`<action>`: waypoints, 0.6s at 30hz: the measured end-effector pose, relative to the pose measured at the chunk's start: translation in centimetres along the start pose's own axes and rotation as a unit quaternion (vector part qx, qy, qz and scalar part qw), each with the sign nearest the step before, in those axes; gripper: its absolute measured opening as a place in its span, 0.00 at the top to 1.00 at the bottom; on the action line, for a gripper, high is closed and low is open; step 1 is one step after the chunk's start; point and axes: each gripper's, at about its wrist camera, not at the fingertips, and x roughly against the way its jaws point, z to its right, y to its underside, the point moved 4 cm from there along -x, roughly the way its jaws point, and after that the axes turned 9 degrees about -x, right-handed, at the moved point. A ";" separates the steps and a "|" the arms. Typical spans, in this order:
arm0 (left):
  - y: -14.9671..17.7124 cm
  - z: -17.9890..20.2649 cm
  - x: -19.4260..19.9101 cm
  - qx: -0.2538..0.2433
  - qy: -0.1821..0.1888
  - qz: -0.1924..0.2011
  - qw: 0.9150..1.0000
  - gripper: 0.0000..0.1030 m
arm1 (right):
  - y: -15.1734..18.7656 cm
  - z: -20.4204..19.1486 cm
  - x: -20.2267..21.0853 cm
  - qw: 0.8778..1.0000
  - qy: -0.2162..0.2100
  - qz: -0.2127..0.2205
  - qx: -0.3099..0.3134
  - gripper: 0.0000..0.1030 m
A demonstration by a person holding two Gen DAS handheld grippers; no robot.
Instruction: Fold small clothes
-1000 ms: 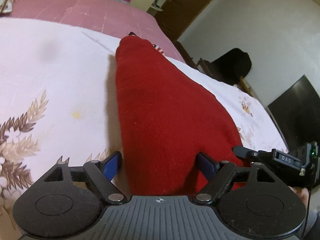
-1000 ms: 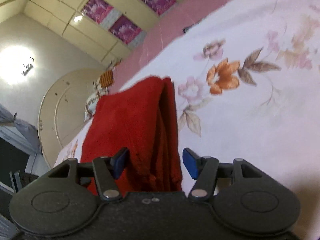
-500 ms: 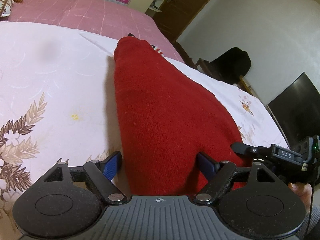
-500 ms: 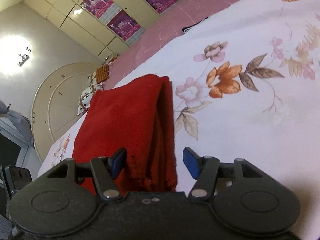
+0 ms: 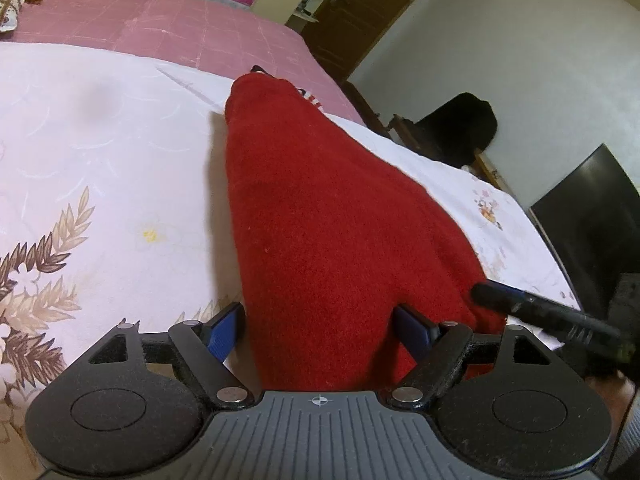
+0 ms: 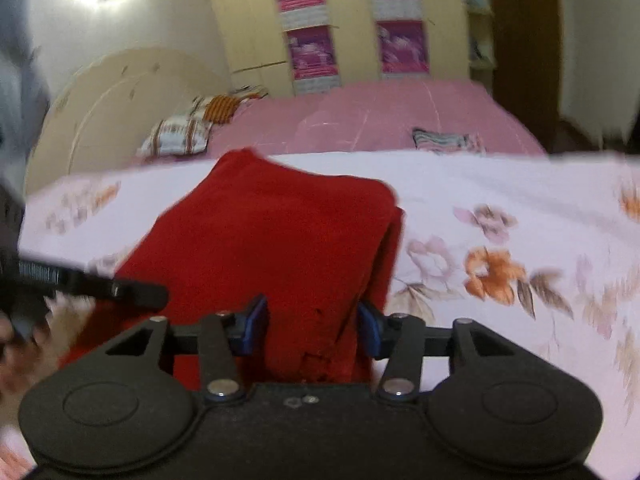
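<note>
Now the right tool's view sits level, where a second ago the room leaned hard to one side; the left tool's view is almost unchanged, only the right tool's black finger at its right edge has turned.

The folded red fleece garment lies on the white floral bedsheet, its near end between the blue pads of both tools. The left tool stands wide, the pads touching the cloth's sides, though whether they press it I cannot tell. The right tool stands narrower, both pads against a bunched, layered edge, gripping it.

From the left tool the garment runs lengthwise away, wide near the pads and tapering toward the pink bedspread. From the right tool its folded layers show along the right edge.

Bare sheet lies open to the left of the garment in the left view and to its right in the right view. A small striped cloth sits well beyond, on the pink cover.
</note>
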 end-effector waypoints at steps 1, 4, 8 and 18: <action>-0.1 -0.1 0.0 0.000 0.005 -0.002 1.000 0.21 | -0.3 1.1 0.3 0.999 -0.009 0.002 -0.033 0.35; -0.4 -0.7 -0.2 0.007 0.024 -0.007 1.000 0.21 | -0.7 5.6 0.1 0.985 -0.053 -0.035 -0.161 0.32; -0.9 -1.3 -0.9 0.012 0.052 -0.019 0.998 0.21 | 0.3 8.5 -2.3 0.948 -0.134 -0.113 -0.266 0.34; -2.0 0.9 -1.5 -0.023 0.014 -0.006 1.000 0.43 | -1.0 3.5 -4.3 0.978 -0.101 -0.087 -0.162 0.64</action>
